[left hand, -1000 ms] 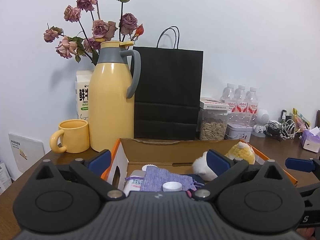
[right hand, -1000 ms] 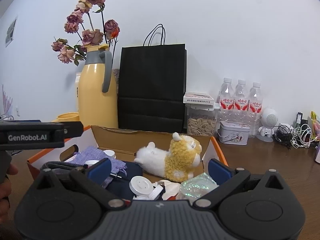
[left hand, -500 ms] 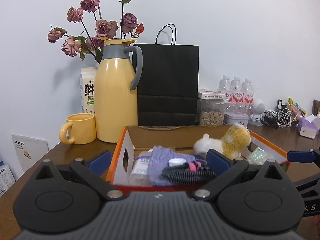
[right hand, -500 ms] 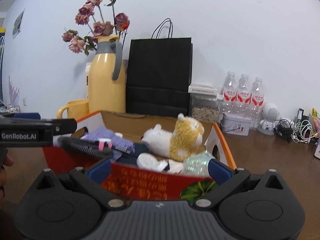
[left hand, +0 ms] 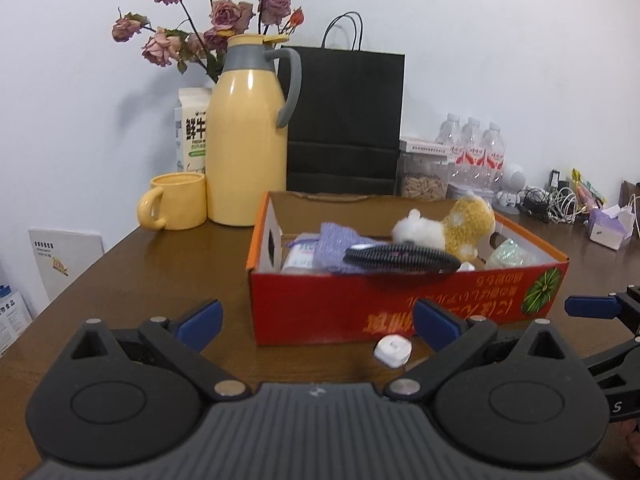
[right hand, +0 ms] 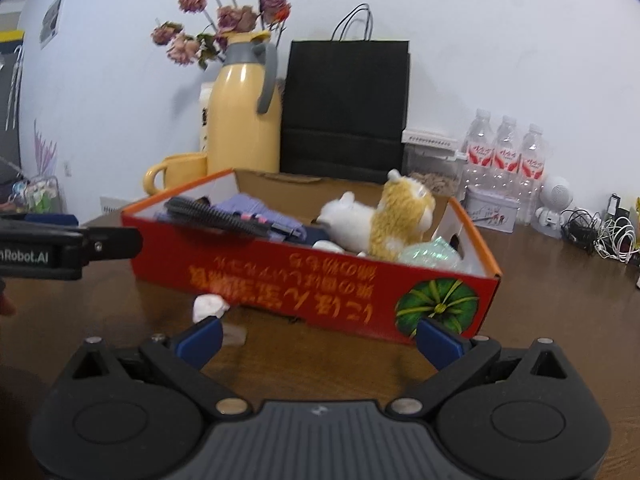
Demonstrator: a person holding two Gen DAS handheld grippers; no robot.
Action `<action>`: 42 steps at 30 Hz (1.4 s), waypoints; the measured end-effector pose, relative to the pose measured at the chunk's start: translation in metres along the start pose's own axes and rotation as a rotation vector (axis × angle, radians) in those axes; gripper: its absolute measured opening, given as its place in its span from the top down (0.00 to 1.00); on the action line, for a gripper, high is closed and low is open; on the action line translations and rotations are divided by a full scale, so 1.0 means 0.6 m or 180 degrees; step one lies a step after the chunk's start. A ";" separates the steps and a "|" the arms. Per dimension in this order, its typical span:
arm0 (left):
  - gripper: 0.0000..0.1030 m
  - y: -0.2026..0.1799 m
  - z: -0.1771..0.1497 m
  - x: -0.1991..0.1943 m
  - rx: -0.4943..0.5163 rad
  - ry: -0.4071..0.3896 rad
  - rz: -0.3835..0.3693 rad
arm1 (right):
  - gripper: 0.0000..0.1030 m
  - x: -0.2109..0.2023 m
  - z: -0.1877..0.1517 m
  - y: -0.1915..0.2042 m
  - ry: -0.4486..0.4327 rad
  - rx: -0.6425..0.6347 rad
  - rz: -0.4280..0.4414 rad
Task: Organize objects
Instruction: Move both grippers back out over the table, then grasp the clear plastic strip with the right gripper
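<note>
A red cardboard box (left hand: 400, 300) (right hand: 320, 284) stands on the brown table. It holds a white and yellow plush toy (left hand: 448, 228) (right hand: 384, 220), a purple knit pouch (left hand: 336, 244), a black ribbed brush (left hand: 400, 258) (right hand: 216, 216) and a shiny wrapped item (right hand: 428, 254). A small white cap (left hand: 393, 352) (right hand: 208, 306) lies on the table in front of the box. My left gripper (left hand: 316, 320) is open and empty, near the cap. My right gripper (right hand: 318, 334) is open and empty, before the box's front wall.
A yellow thermos (left hand: 250, 136), a yellow mug (left hand: 176, 202), a milk carton (left hand: 192, 132), dried roses (left hand: 216, 20) and a black paper bag (left hand: 344, 120) stand behind the box. A seed jar (left hand: 424, 176), water bottles (left hand: 474, 152), cables (left hand: 556, 200) and a tissue pack (left hand: 610, 228) are at the right.
Both grippers have pulled back and lowered away from the box. Its red front wall and the white cap on the table have come into view.
</note>
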State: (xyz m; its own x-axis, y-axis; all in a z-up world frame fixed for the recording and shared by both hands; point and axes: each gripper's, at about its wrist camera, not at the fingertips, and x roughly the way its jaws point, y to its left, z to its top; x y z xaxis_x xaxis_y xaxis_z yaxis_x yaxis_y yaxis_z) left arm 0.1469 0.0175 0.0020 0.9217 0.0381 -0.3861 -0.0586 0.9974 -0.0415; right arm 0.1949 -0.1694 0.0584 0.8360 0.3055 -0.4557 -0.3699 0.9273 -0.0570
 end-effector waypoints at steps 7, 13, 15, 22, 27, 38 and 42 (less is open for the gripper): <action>0.00 0.016 -0.020 -0.004 0.0027 0.0148 0.0057 | 0.00 -0.001 -0.008 0.016 0.0103 -0.0080 0.0083; 0.00 0.029 -0.022 -0.002 -0.0039 0.0161 0.0065 | 0.18 0.014 -0.005 0.031 0.0268 -0.0068 0.0281; 0.00 0.033 -0.023 0.000 -0.0067 0.0176 0.0076 | 0.24 0.026 -0.002 0.039 0.0345 -0.0058 0.0346; 0.00 0.049 -0.026 0.011 -0.0197 0.0292 0.0073 | 0.46 0.080 0.017 0.052 0.0544 0.0075 0.0448; 0.00 0.048 -0.029 0.017 -0.0192 0.0346 0.0076 | 0.59 0.088 0.022 0.054 0.0530 0.0108 0.0573; 0.00 0.047 -0.032 0.023 -0.0189 0.0396 0.0120 | 0.99 0.076 0.023 0.058 0.0361 0.0051 0.0635; 0.00 0.047 -0.032 0.024 -0.0195 0.0403 0.0131 | 0.99 0.054 0.021 0.058 0.0126 -0.0013 0.0548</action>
State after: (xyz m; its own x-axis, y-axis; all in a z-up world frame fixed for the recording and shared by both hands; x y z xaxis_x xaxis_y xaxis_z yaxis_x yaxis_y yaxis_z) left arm 0.1513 0.0453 -0.0222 0.8624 0.0671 -0.5018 -0.1224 0.9894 -0.0780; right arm 0.2141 -0.1243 0.0532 0.7435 0.4510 -0.4938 -0.5081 0.8610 0.0215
